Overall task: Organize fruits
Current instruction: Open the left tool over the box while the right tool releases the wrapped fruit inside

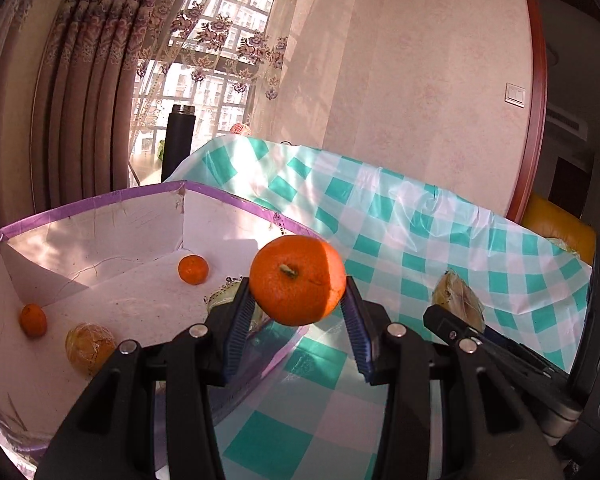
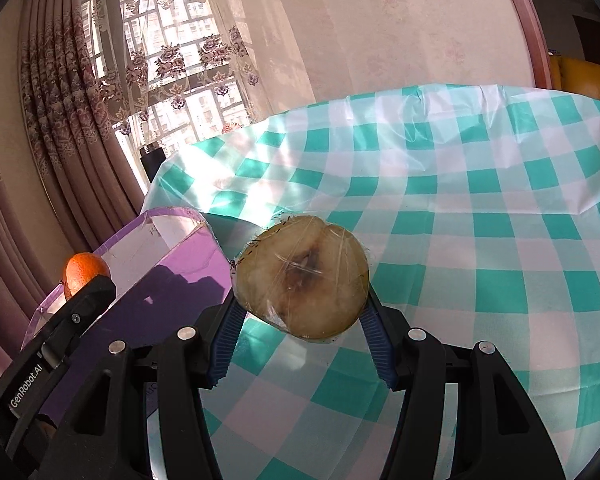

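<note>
My left gripper [image 1: 298, 292] is shut on an orange tangerine [image 1: 297, 279], held in the air at the near right rim of a white box with a purple rim [image 1: 100, 204]. Inside the box lie two small tangerines [image 1: 193, 269] [image 1: 33, 319], a plastic-wrapped orange fruit [image 1: 89, 347] and another wrapped piece [image 1: 224, 296] half hidden behind my finger. My right gripper [image 2: 302, 304] is shut on a plastic-wrapped halved pear [image 2: 302, 276], cut face toward the camera, lifted over the tablecloth to the right of the box [image 2: 168, 280]. The same wrapped pear [image 1: 458, 296] shows at the right of the left wrist view.
A green-and-white checked plastic tablecloth [image 2: 480, 208] covers the table. A dark flask [image 1: 178, 140] stands behind the box by the window. Curtains hang at the left, a pink wall at the back, and a yellow seat [image 1: 556, 232] sits past the table's right edge.
</note>
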Motion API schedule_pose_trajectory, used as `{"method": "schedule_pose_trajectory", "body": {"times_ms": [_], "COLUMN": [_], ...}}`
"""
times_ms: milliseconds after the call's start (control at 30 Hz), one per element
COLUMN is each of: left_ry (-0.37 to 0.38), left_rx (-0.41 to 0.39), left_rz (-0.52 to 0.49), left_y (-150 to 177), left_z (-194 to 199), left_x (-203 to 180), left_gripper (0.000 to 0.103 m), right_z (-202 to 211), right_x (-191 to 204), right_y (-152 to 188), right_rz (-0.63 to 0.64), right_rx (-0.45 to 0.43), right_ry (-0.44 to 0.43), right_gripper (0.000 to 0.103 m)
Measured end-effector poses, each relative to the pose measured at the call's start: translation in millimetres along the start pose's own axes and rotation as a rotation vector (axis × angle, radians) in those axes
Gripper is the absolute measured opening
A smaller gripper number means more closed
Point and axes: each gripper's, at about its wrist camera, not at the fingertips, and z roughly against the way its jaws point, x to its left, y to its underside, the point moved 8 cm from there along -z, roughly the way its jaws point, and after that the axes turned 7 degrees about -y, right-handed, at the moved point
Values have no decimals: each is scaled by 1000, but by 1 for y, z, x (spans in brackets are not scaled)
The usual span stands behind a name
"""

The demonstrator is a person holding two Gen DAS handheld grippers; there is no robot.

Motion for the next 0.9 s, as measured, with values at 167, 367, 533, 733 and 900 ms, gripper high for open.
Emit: {"method": "schedule_pose_trajectory", "body": {"times_ms": [167, 367, 533, 733, 900], "left_ry": [-44, -113, -108, -131, -128], "left_rx": [-23, 1, 104, 184, 224], "left_rz": [54, 46, 77, 102, 4], "left_y": [-27, -63, -75, -72, -68], "left_z": [21, 32, 20, -1, -15], "left_x": [40, 95, 146, 188, 187], "left_gripper": [44, 44, 45, 45, 45], "right_z": [-6, -20, -43, -65, -83], "right_x": [57, 117, 154, 189, 202], "right_y": [-13, -20, -9, 13, 26], "right_rz": [119, 222, 296, 402, 446], "right_rx": [20, 82, 189, 280, 364], "right_ry": [-69, -122, -141, -144, -128], "right_gripper": [56, 56, 56, 56, 56]}}
